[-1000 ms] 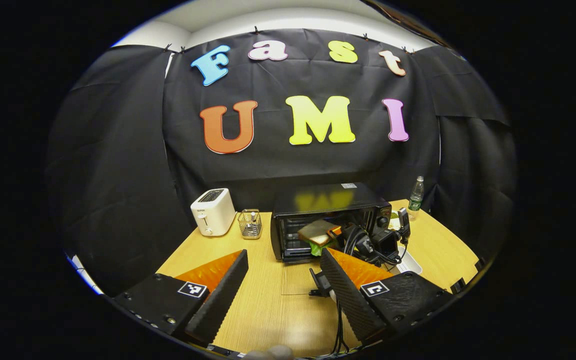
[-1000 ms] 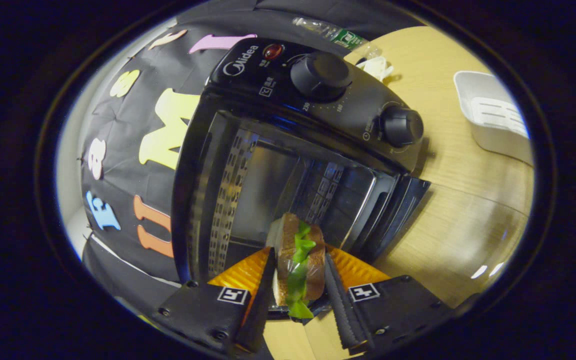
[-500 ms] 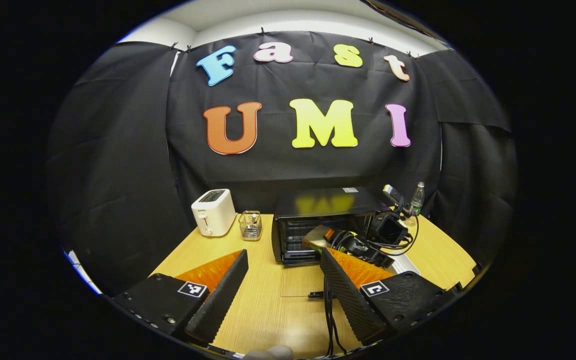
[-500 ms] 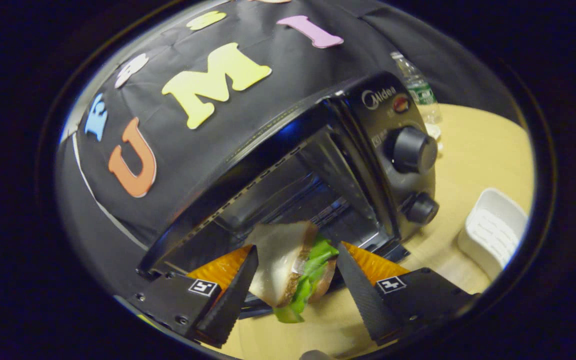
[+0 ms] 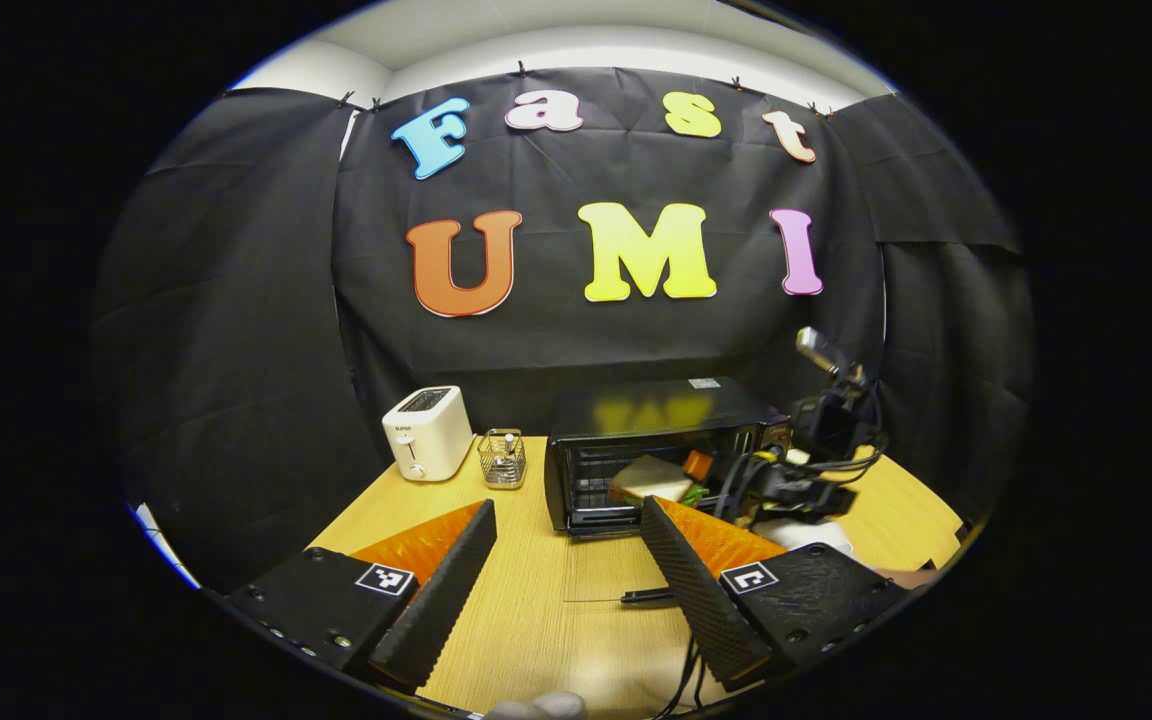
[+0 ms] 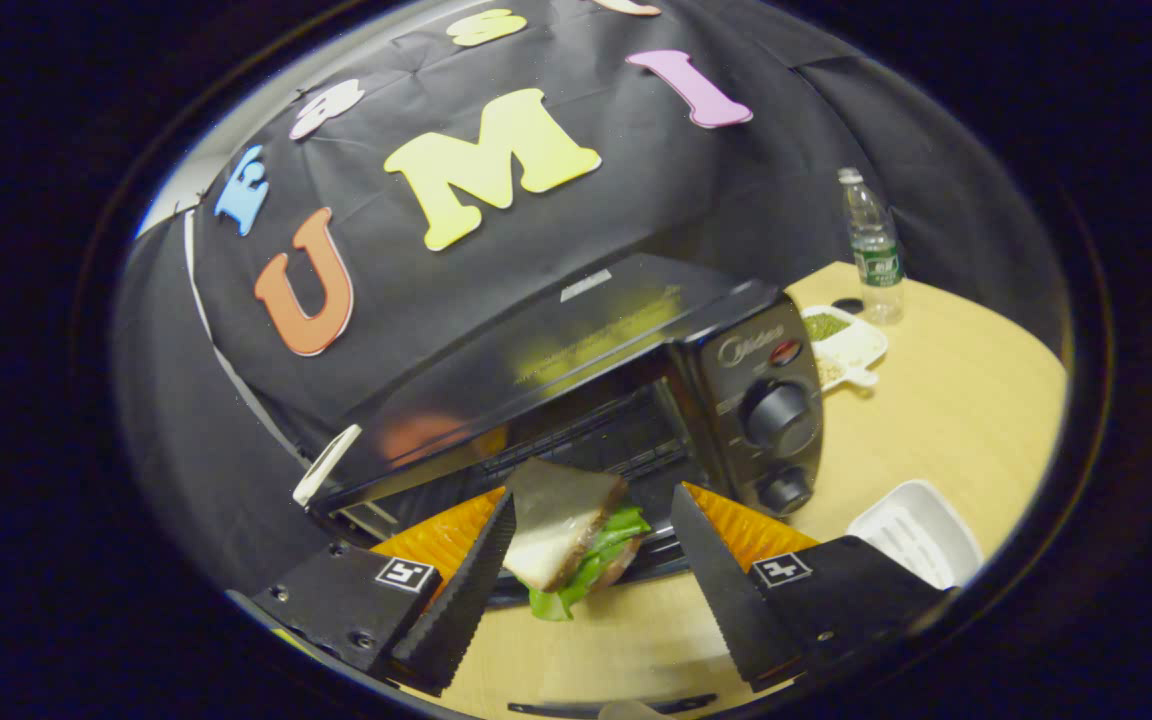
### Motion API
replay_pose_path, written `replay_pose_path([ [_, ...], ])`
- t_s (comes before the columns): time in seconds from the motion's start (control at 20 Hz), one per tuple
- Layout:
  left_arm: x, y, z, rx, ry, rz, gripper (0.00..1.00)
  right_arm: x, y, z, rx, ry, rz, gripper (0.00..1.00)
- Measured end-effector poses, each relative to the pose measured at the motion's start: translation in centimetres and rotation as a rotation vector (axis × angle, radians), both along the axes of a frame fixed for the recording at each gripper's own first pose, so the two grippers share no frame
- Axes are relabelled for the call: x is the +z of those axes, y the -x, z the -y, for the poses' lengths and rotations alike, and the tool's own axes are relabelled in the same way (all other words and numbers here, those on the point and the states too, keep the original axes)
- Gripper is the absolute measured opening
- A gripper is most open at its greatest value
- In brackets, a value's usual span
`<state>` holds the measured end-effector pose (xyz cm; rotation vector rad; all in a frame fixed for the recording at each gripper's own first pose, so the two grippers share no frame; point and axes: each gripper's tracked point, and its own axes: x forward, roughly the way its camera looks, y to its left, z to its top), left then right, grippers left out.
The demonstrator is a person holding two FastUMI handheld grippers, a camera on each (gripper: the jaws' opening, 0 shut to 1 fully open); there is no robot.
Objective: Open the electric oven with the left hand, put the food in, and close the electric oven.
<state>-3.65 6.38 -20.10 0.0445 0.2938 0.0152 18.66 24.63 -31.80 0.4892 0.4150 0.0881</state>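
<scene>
A light wooden table [image 5: 536, 620] stands in a booth. On it sits a black electric oven [image 5: 656, 420] with its door [image 5: 616, 585] folded down flat in front of it.

In the left gripper view, the left gripper [image 5: 566, 575] hangs above the near part of the table with its jaws set wide apart and nothing between them. Beyond it the sandwich [image 5: 651, 482] sits at the oven's mouth, with the right gripper [image 5: 786, 480] and its cables just to the right of it. To the oven's left stand a small wire basket [image 5: 502, 458] and, farther left, a white toaster [image 5: 426, 432].

In the right gripper view, the right gripper [image 6: 591, 545] is spread wide. The sandwich [image 6: 566, 530], brown bread with green lettuce, lies tilted between its fingers at the oven [image 6: 576, 370] opening; the left finger [image 6: 466, 590] looks close against the bread, but whether it touches cannot be told, and the right finger stands clear. Right of the oven lie a small white dish [image 6: 841, 345], a plastic bottle [image 6: 874, 250] and a white tray [image 6: 916, 530].
</scene>
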Motion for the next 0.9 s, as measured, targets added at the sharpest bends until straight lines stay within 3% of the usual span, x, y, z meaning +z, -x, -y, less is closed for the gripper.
replay_pose_path([
  [0.05, -0.7, 0.0, 0.0, 0.003, 0.001, -0.002, 0.96, 0.9, 1.2, 1.3, 0.011, 0.031, 0.007, 0.89],
  [0.3, -4.7, -0.3, 0.8, 0.018, 0.022, -0.062, 0.96, 6.8, 6.4, 9.7, 0.008, 0.209, 0.086, 0.88],
  [0.35, -5.7, -0.3, 1.0, 0.021, 0.026, -0.075, 0.96, 7.9, 7.2, 11.4, 0.008, 0.243, 0.098, 1.0],
  [0.4, -6.8, -0.3, 1.5, 0.023, 0.031, -0.095, 0.96, 9.3, 8.2, 13.3, 0.001, 0.282, 0.119, 0.89],
  [0.45, -7.6, -0.7, 2.0, 0.023, 0.031, -0.11, 0.96, 10.3, 8.5, 14.8, -0.003, 0.308, 0.139, 1.0],
  [0.5, -8.8, -0.7, 2.4, 0.024, 0.032, -0.126, 0.96, 11.4, 9.4, 16.6, -0.013, 0.339, 0.158, 0.89],
  [0.9, -17.6, -0.8, 8.4, -0.045, 0.049, -0.258, 0.96, 15.5, 15.7, 24.4, -0.031, 0.409, 0.182, 0.89],
])
